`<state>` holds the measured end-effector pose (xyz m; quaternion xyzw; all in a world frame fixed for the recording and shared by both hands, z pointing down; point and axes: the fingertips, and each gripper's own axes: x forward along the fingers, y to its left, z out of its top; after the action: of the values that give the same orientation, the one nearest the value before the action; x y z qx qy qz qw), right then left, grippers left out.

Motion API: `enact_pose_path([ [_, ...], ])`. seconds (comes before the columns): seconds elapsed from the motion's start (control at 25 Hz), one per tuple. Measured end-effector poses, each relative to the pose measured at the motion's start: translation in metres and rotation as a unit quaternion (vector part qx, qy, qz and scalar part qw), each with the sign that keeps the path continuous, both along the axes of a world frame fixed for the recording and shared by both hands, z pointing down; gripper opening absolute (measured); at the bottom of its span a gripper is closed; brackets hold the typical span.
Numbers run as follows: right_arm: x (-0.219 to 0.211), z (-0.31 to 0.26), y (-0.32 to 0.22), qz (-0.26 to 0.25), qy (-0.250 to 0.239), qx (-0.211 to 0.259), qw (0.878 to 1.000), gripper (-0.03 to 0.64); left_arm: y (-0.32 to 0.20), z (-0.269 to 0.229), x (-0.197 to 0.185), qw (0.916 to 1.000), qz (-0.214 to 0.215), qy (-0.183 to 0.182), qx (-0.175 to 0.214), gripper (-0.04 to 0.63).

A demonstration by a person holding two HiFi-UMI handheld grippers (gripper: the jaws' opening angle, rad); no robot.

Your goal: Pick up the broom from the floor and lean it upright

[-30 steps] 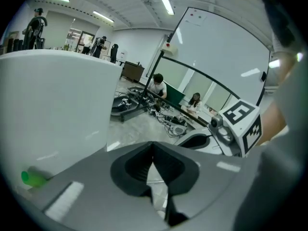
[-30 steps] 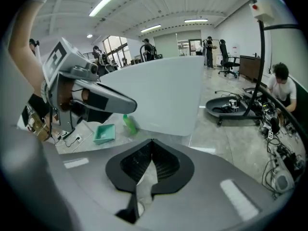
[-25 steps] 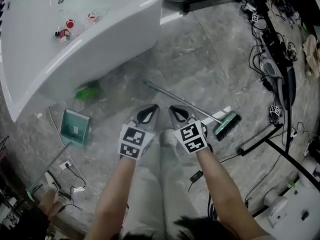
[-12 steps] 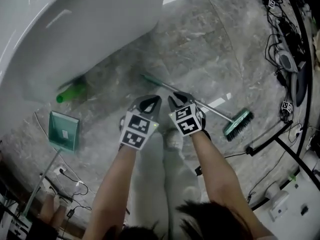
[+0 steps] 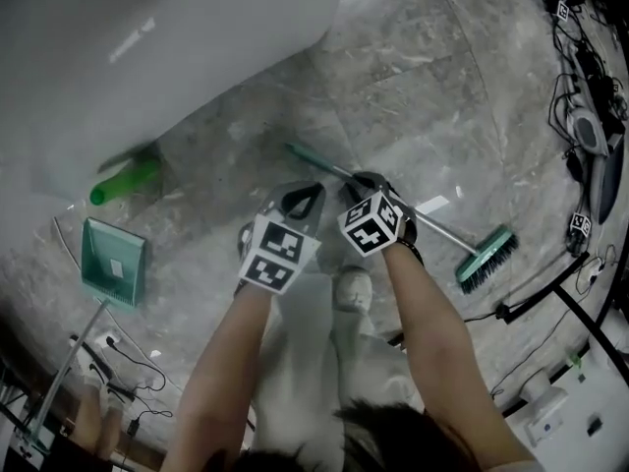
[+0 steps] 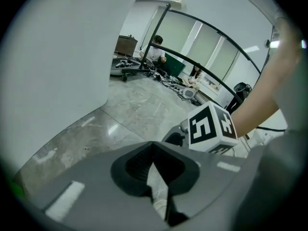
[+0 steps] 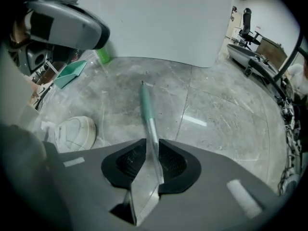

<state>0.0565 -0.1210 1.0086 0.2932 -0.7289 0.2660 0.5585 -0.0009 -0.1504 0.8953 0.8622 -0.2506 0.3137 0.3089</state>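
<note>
The broom lies flat on the grey marble floor, its thin handle (image 5: pixel 329 168) running from a green grip down right to the teal brush head (image 5: pixel 486 261). My right gripper (image 5: pixel 366 180) points steeply down over the handle. In the right gripper view the handle (image 7: pixel 146 105) passes between the jaws of my right gripper (image 7: pixel 152 141), which are opening and not pressing on it. My left gripper (image 5: pixel 305 197) hangs just left of the handle, touching nothing. Its tips meet in the left gripper view (image 6: pixel 153 146), with nothing between them.
A big white curved tub (image 5: pixel 147 47) fills the upper left. Beside it lie a green bottle (image 5: pixel 123 180) and a teal dustpan (image 5: pixel 113 264). My white shoe (image 5: pixel 352 288) stands just below the grippers. Cables (image 5: pixel 590 116) and a black stand leg (image 5: pixel 550 293) line the right side.
Both grippers have come down toward the floor. The right one has tipped steeply down and now straddles the broom handle, which earlier lay beyond its tips.
</note>
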Motion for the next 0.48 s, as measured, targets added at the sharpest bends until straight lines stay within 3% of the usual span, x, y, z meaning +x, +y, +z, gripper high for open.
enact_pose_path([
  [0.16,0.003,0.014,-0.002,-0.036,0.029,0.015,0.999,0.094,-0.002,0.011,-0.003,1.0,-0.005,0.0,0.006,-0.002],
  [0.32,0.003,0.025,0.002,-0.091,0.047,-0.009,0.995,0.094,-0.01,0.016,-0.005,0.9998,-0.018,0.006,0.006,-0.002],
  [0.48,0.001,0.026,0.004,-0.099,0.034,-0.033,0.994,0.08,-0.018,0.014,-0.009,0.9995,-0.03,0.011,0.008,-0.002],
])
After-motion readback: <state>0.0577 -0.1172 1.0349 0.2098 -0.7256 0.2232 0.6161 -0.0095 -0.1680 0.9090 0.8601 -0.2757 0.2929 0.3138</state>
